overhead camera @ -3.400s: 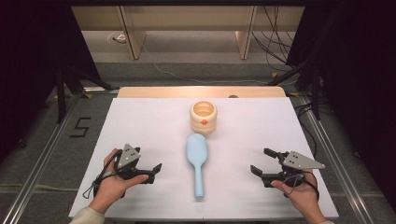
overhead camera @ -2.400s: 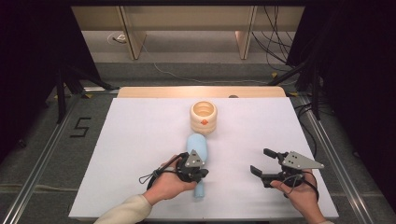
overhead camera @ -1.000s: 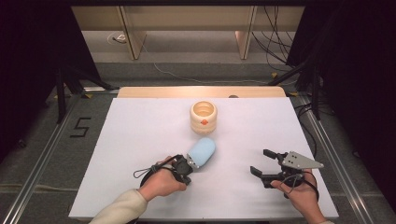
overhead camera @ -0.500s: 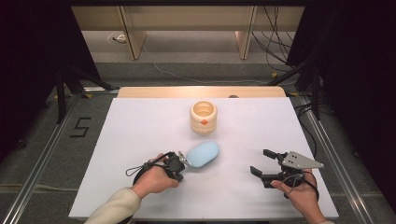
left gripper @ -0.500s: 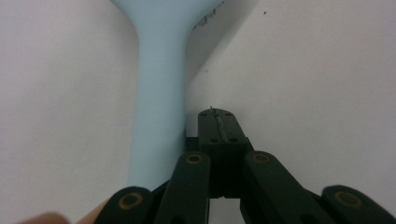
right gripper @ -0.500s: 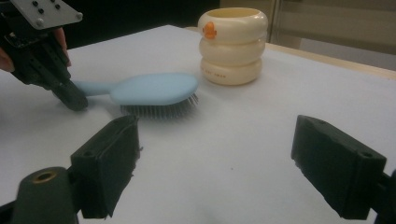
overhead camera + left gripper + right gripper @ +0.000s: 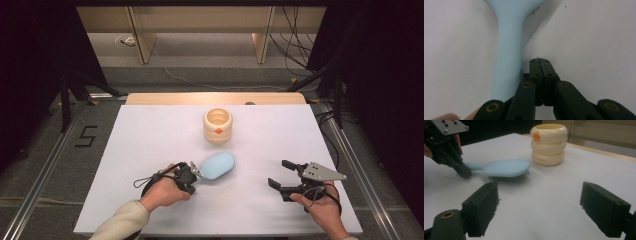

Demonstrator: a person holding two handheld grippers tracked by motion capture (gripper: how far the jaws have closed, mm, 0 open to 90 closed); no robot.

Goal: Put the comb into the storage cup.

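Observation:
A light-blue hairbrush [image 7: 217, 166] lies bristles-down on the white mat [image 7: 145, 140], its head pointing right and its handle toward my left hand. My left gripper [image 7: 192, 175] is shut with nothing between its jaws. In the left gripper view its tips [image 7: 540, 61] rest against the right side of the brush handle [image 7: 507, 50]. The right gripper view shows the brush [image 7: 506, 168] side-on, with the left gripper [image 7: 464, 173] at its handle. My right gripper [image 7: 281, 173] rests open and empty at the front right, its jaws [image 7: 539, 207] wide apart.
A cream ringed pot [image 7: 218, 126] with an orange duck mark stands behind the brush, near the mat's middle. The wooden table edge [image 7: 215, 98] runs along the back. Metal rails [image 7: 47, 165] flank the mat, and cables lie on the floor beyond.
The left hand has moved left, and the brush has swung round with it, so its head now points right instead of away. The right gripper has not moved.

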